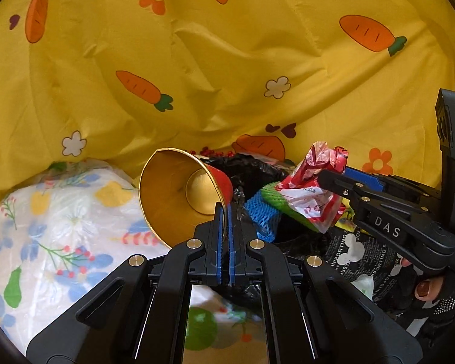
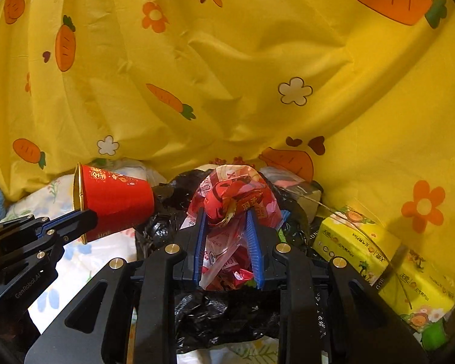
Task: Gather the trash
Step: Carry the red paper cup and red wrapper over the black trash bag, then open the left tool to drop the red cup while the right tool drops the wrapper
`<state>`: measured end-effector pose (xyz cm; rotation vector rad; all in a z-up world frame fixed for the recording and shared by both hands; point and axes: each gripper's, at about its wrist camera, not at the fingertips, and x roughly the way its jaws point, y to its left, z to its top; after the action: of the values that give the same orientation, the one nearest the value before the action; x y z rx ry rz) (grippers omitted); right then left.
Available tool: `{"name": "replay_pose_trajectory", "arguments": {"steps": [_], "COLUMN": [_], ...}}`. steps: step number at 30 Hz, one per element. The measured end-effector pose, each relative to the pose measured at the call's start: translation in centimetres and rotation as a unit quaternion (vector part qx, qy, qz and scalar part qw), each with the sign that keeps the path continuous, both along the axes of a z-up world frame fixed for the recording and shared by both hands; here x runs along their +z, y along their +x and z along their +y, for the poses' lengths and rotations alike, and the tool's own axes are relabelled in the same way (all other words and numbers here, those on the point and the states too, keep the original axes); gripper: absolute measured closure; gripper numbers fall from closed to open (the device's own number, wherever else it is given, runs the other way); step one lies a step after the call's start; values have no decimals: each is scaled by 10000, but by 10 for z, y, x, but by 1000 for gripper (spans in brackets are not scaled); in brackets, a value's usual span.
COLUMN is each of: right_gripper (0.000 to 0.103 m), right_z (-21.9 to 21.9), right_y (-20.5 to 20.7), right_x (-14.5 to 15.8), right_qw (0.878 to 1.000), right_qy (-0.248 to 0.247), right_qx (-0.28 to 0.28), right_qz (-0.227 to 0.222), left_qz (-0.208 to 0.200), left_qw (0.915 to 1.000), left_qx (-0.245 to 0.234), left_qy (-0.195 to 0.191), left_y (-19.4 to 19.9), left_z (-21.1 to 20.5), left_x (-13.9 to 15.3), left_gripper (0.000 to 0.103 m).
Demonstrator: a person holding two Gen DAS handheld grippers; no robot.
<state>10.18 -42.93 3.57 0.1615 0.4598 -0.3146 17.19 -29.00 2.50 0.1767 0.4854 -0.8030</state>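
Observation:
My left gripper (image 1: 225,212) is shut on the rim of a red paper cup (image 1: 179,191) with a gold inside; the cup lies on its side, mouth toward the camera. The right wrist view shows the same red cup (image 2: 118,203) at the left, held by the left gripper (image 2: 85,215). My right gripper (image 2: 227,221) is shut on a crumpled red and white plastic wrapper (image 2: 236,200), also seen as the wrapper (image 1: 312,188) in the right gripper (image 1: 333,179) at the right of the left wrist view. Both are held over a black trash bag (image 2: 221,312).
A yellow sheet with carrots and flowers (image 1: 227,60) fills the background. White floral bedding (image 1: 45,227) lies at the left. Blue and green foam netting (image 1: 264,212) sits in the trash pile. Yellow tissue packs (image 2: 379,257) lie at the right. A gloved hand (image 1: 433,294) holds the right gripper.

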Motion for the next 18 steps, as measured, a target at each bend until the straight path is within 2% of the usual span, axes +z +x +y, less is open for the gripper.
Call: {"name": "replay_pose_trajectory", "arguments": {"steps": [4,10,15,18], "right_gripper": [77,76,75,75], "right_z": [-14,-26,-28,-30], "right_y": [12,34,45,53], "right_x": [-13,-27,-35,-41], "right_qw": [9998,9989,9986,9979], "right_qy": [99,193,102,113], "right_qx": [-60,-53,-13,26], "right_qz": [181,434,512,645], "left_qz": [82,441,799,770], "left_qw": [9998,9984,9962,9963], "left_qx": [-172,-308,-190,-167], "left_qy": [39,174,300,344], "left_y": [9,31,49,50], "left_z": [-26,-64,-75,-74], "left_x": [-5,-26,-50,-53], "left_gripper": [101,101,100,97]}}
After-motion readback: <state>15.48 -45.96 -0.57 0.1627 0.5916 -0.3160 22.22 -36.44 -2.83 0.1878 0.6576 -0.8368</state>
